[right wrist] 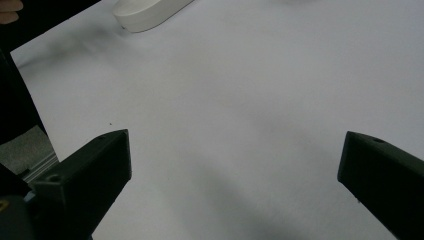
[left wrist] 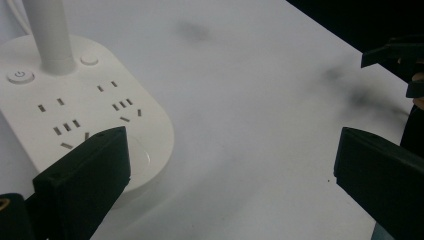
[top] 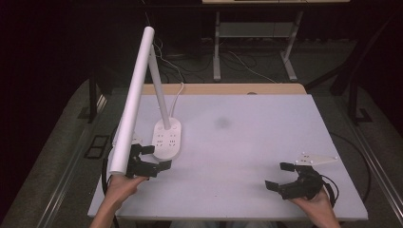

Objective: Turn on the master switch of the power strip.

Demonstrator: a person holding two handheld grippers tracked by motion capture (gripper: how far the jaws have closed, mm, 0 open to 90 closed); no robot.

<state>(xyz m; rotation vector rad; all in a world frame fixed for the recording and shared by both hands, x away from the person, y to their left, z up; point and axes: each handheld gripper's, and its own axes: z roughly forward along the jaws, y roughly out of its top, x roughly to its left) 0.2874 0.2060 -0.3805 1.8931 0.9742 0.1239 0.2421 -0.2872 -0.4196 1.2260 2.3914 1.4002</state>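
1. Sitting at the table's (top: 266, 142) near-left corner, the left gripper (top: 154, 156) has its jaws spread wide with nothing between them, just beside the near end of the desk lamp base (top: 167, 138).
2. From the left gripper view, the base (left wrist: 75, 115) lies ahead and to the left: its rounded near edge runs behind the left jaw, the right jaw sits over bare table.
3. Base is an oblong socket strip; long axis runs away from the person, roughly in line with the gripper's approach. Power button (left wrist: 20, 76) and a second small button (left wrist: 89, 60) sit at the far end, either side of the lamp stem (left wrist: 50, 35).
4. Lamp head (top: 133, 99), a long white tube, slants from high at the far side to low near the left hand (top: 124, 185), overhanging the left gripper in the high view.
5. Right gripper (top: 285, 175) rests at the near-right of the table, jaws also wide apart and empty. Base is well apart from it, seen far off at top left in its view (right wrist: 150, 12).
6. Judgement: left hand is clearly nearer. A reach to the buttons means going forward along the base's long axis and slightly left, staying clear of stem and tube.
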